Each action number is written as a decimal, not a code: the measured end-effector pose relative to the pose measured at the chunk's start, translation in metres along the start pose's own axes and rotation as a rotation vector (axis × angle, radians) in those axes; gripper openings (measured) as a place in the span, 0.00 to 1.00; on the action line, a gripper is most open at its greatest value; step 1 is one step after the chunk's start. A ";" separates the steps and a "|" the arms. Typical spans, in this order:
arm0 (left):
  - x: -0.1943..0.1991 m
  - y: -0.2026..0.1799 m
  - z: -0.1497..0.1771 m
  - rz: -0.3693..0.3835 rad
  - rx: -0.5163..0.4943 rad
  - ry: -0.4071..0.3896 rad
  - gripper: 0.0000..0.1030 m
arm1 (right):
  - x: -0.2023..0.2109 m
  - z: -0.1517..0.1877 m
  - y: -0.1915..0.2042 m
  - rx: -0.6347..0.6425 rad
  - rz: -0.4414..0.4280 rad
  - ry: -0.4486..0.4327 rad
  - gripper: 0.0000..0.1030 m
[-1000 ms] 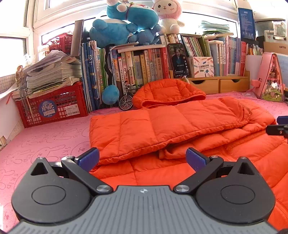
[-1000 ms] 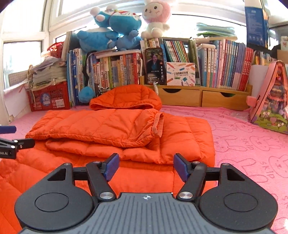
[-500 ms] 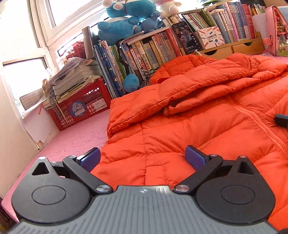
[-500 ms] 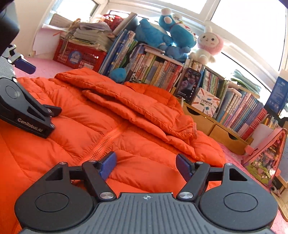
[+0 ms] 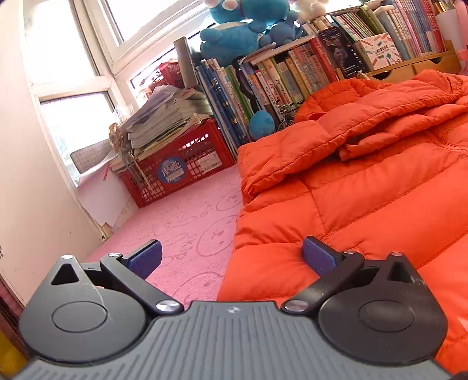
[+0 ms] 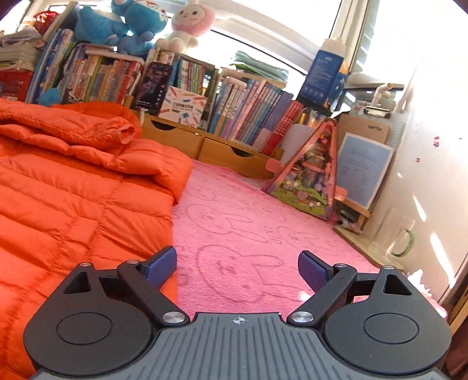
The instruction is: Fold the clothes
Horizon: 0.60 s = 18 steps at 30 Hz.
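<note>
An orange puffer jacket [image 5: 365, 198] lies on the pink cloth [image 5: 187, 222], with a sleeve folded across its chest and the hood at the far end. My left gripper [image 5: 231, 258] is open over the jacket's near left corner; its right pad sits above the fabric, its left pad above the pink cloth. In the right wrist view the orange jacket [image 6: 64, 204] fills the left side. My right gripper [image 6: 237, 267] is open at the jacket's right edge, with its left pad over the hem and its right pad over the pink cloth [image 6: 263, 231]. Nothing is held.
A red crate [image 5: 178, 166] stacked with magazines stands at the far left by the window. Rows of books [image 6: 181, 81] with plush toys [image 6: 187, 23] on top line the back above wooden drawers [image 6: 204, 143]. A pink triangular toy house [image 6: 310, 175] leans at the right.
Both grippers have swung outward and lower: the left from the jacket's middle to its left corner, the right to its right edge. Both stayed open. The jacket has not shifted.
</note>
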<state>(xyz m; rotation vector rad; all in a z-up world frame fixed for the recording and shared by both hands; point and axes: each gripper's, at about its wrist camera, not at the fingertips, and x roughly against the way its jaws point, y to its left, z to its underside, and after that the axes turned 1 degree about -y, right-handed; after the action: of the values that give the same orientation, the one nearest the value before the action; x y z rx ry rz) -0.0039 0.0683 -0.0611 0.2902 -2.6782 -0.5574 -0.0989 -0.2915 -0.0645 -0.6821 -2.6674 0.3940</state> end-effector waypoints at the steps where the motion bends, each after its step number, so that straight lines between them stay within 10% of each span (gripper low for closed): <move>1: -0.001 0.007 0.002 -0.010 0.005 0.010 1.00 | -0.003 0.003 -0.010 -0.028 0.024 0.019 0.86; 6: 0.016 0.033 0.012 -0.013 -0.018 -0.009 0.99 | 0.011 0.010 -0.048 -0.089 -0.057 0.061 0.78; 18: 0.073 0.091 0.026 0.554 0.157 0.176 0.97 | 0.063 0.005 -0.098 -0.289 -0.761 0.311 0.57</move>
<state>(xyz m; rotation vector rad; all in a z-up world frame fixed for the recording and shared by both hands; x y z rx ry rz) -0.0914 0.1385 -0.0208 -0.3410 -2.4746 -0.1422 -0.1921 -0.3436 -0.0176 0.2173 -2.4595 -0.2840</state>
